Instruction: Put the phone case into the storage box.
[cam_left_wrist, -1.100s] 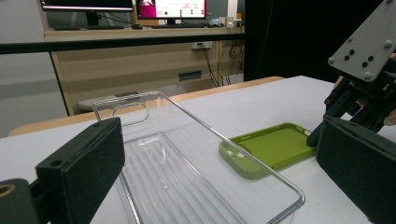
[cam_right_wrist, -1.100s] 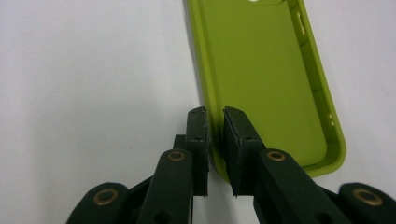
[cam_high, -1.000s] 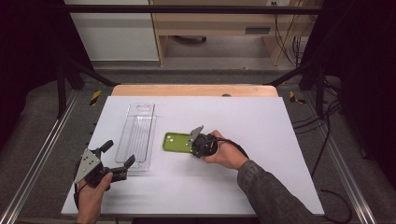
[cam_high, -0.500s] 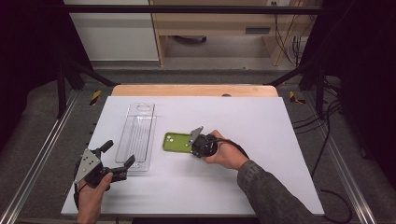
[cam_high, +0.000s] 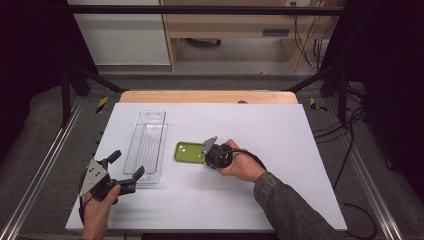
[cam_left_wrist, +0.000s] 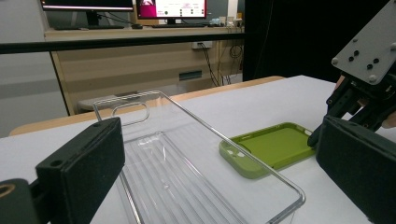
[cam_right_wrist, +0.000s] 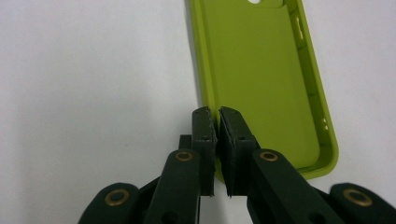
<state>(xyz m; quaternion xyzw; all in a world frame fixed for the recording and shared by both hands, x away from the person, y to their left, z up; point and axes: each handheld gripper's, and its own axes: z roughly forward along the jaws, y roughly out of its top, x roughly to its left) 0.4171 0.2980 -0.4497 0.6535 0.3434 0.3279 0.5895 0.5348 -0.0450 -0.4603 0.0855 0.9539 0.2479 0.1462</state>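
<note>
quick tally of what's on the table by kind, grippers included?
Green phone case: 1
Clear plastic tray: 1
Handheld grippers: 2, the left gripper open by the tray's near end, the right gripper shut on the case's side wall
Total: 4

Wide bare white tabletop (cam_high: 280, 125) right of and behind lime-green rubbery phone case (cam_high: 189, 152). Left side blocked by long clear plastic tray (cam_high: 147, 145), narrow gap between the two.
</note>
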